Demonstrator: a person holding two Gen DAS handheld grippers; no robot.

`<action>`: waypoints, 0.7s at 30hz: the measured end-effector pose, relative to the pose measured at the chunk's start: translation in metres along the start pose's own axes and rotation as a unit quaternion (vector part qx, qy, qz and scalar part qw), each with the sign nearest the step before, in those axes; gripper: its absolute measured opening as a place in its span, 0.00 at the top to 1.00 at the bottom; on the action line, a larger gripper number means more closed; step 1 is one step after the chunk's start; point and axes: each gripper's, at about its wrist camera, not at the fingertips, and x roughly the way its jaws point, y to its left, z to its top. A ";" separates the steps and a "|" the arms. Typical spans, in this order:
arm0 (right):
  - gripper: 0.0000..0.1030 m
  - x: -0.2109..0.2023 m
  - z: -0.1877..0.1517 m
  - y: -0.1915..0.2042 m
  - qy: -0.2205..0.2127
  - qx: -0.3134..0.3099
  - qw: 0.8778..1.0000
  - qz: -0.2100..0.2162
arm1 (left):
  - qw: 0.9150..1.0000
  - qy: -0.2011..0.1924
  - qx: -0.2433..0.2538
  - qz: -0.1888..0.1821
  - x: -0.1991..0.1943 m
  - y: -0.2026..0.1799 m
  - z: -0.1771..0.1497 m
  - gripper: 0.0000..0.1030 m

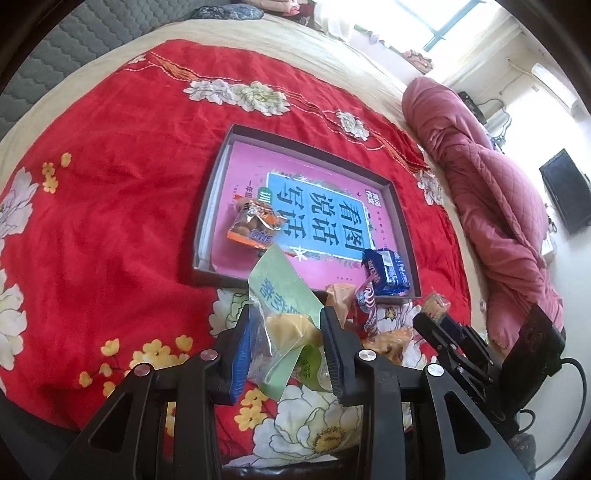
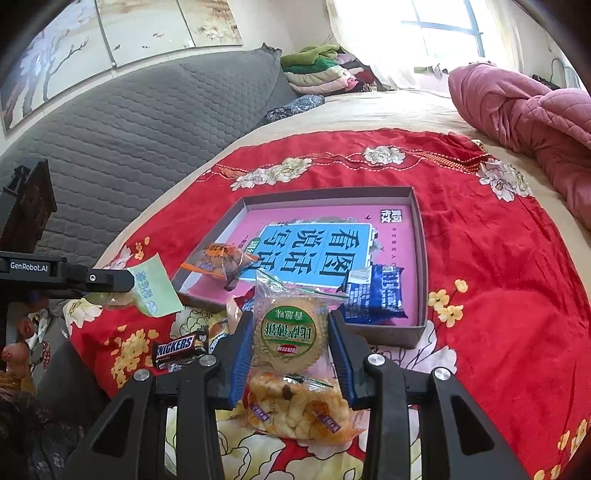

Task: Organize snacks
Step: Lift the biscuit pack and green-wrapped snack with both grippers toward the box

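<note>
Snacks [image 2: 291,332] in both grippers, nr box edge [image 2: 421,273]

Box [image 2: 419,236] centre free; orange packet [image 2: 221,260], blue packet [image 2: 375,295] flank it.

Bed under red floral blanket [image 2: 480,258]; grey quilted headboard [image 2: 129,122]; bright window [image 2: 443,26]; pink quilt [image 1: 491,206].

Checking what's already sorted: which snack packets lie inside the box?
Two: the orange packet at the box's near-left side and the blue packet in its near-right corner. The others lie on the red cloth or are held.
</note>
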 end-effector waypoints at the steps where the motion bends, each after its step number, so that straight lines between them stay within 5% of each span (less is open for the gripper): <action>1: 0.61 0.000 0.001 0.000 -0.001 0.000 1.000 -0.001 | 1.000 -0.001 0.002 0.001 0.002 -0.002 0.001 0.65; 21: 0.61 -0.001 0.017 -0.026 -0.025 0.017 0.999 -0.020 | 0.999 -0.029 0.014 0.005 0.018 -0.027 0.031 0.65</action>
